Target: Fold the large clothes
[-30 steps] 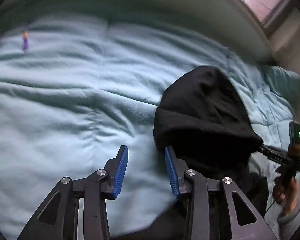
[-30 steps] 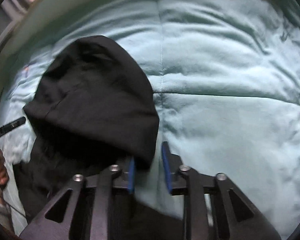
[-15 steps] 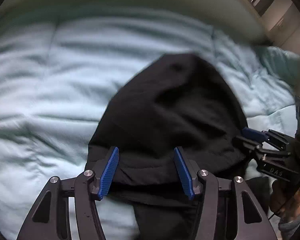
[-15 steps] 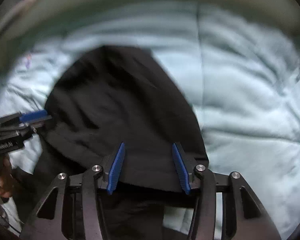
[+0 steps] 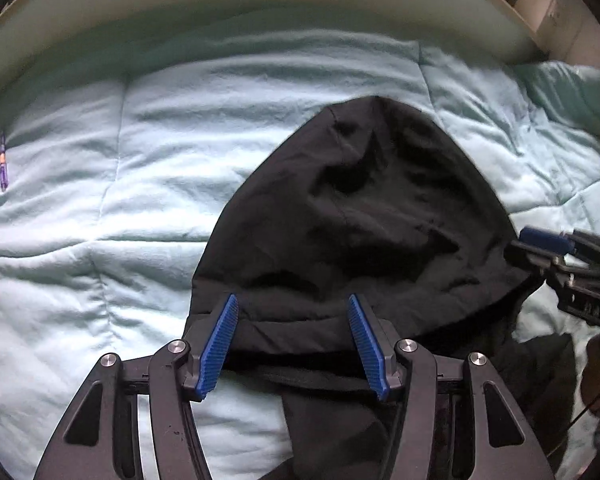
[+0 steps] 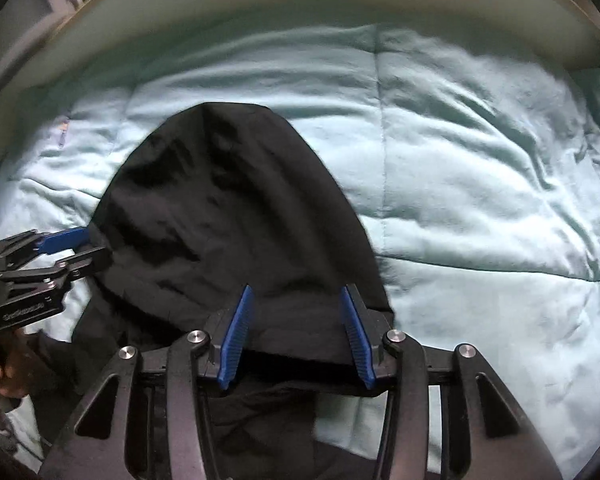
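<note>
1. Left wrist view: the black hooded garment is spread on the teal quilt, its hood pointing far.
2. The left gripper is held spread over the near-left hood corner; nothing is pinched.
3. The right gripper is likewise spread at the near-right corner.
4. A purple pen-like object is seen far left, well apart.

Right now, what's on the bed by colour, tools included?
Black: 1, the hooded garment
Light teal: 1, the comforter
Purple: 1, small object
Blue-padded tools: 2, left tool, right tool, both open
Total: 5
</note>
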A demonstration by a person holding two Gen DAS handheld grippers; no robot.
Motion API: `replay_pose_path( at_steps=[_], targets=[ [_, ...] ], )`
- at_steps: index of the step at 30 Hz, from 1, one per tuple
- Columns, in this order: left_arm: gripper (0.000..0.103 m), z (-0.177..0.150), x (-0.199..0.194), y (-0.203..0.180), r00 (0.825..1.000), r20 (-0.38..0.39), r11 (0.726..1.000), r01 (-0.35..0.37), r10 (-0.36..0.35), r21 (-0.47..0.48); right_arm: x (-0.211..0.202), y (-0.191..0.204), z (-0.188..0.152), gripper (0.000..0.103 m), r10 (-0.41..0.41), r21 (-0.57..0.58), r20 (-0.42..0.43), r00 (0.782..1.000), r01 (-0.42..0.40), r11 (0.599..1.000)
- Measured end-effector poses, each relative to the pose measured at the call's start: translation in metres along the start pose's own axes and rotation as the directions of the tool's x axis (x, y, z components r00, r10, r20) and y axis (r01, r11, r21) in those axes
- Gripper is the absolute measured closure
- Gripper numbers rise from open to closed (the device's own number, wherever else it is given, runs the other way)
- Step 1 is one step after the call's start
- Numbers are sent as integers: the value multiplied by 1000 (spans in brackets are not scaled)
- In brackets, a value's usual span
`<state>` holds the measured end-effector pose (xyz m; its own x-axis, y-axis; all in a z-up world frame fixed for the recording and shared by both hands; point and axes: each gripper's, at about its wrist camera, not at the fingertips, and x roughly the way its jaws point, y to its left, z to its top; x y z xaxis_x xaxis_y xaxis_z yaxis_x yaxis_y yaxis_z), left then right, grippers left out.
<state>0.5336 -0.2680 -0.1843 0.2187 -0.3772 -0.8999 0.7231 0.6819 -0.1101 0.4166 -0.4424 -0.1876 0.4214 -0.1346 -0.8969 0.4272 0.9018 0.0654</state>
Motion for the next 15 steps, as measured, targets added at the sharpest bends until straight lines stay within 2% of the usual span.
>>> replay_pose_path(
  at_steps=[2,4,8,11,15],
  targets=[
    [44,-3,12,6,1000,-27,1000,-4,3,-26,23,-6,-5,55,-30,12,-65,997,31,999],
    [44,-5,26,12,999,-52,999,8,-11,-50,46,-13,-15,56,-2,30,-124,992,6,1000],
    [44,-5,20,12,999,-43,1000,15,-16,-23,42,-23,-13,55,42,78,-148,988,-30,997],
    [44,2,-9,15,998,6,998,65,-65,21,21,-28,1,54,55,32,-122,991,-52,998],
    [42,26,-44,32,992,80,995,98,-99,25,-2,-40,22,41,106,24,-64,992,-105,994]
  ],
)
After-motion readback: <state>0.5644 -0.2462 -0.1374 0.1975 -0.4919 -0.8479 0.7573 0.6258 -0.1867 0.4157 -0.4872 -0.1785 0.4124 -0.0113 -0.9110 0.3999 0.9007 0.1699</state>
